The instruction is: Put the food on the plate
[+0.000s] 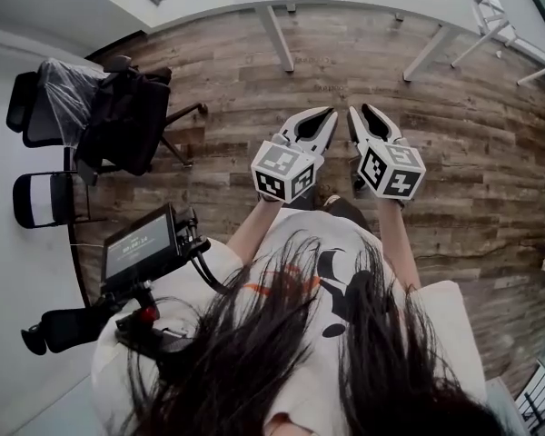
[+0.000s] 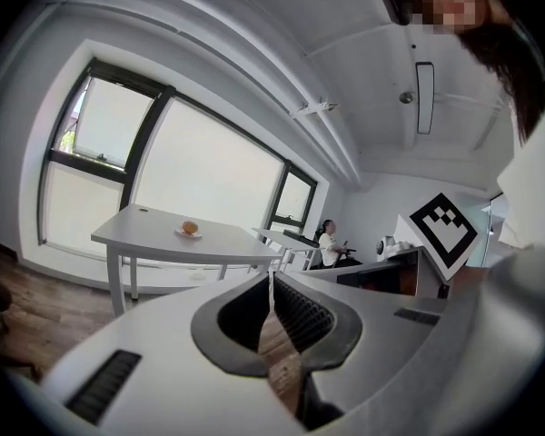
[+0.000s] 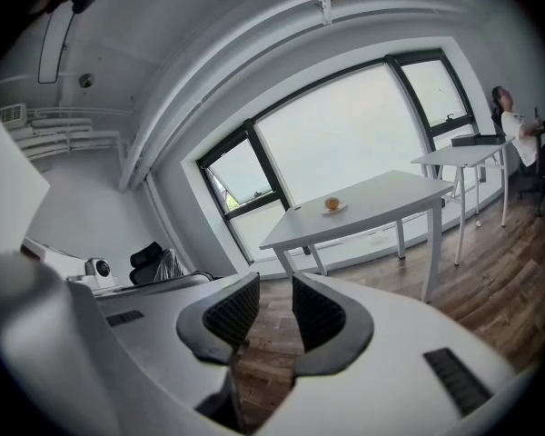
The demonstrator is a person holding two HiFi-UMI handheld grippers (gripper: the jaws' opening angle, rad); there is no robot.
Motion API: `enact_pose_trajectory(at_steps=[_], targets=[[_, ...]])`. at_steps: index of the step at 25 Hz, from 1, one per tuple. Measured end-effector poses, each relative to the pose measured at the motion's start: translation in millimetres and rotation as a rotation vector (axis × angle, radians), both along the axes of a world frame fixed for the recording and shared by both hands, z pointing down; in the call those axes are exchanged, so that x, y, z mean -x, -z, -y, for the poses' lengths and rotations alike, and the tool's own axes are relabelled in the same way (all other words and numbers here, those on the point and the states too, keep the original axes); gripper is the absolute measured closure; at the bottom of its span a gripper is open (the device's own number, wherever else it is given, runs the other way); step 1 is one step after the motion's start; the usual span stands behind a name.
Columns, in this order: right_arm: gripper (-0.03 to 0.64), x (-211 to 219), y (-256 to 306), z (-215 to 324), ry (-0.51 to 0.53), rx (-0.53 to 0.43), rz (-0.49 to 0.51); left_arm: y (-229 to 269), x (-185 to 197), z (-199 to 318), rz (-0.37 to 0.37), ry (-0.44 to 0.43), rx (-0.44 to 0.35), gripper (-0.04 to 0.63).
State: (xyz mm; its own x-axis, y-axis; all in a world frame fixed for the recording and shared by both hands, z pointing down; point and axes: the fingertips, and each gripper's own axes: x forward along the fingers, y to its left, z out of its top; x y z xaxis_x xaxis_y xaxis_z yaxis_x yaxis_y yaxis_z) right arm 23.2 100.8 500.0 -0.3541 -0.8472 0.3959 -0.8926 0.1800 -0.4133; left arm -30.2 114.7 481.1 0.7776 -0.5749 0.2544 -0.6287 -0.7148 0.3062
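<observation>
Two in all: left hand-held gripper point(image 2: 271, 280) and right hand-held gripper point(image 3: 274, 291), both closed, empty. One food point(image 3: 331, 203) on one plate point(image 3: 340, 209) on one desk point(image 3: 391, 198), well apart: 11 o'clock of left, 1 o'clock of right.

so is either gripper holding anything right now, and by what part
Nothing is held. The left gripper and the right gripper each have nothing between their jaws.
</observation>
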Motion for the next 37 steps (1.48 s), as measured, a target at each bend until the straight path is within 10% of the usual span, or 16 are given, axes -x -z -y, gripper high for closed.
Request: enact_pose_trajectory(at_steps=[11, 37], targets=[[0.495, -21, 8, -81, 0.014, -0.048, -0.005, 8, -20, -82, 0.011, 0.004, -0.057, 0.589], [0.495, -25, 12, -91, 0.008, -0.057, -0.002, 15, -25, -88, 0.022, -0.011, -0.086, 0.589]])
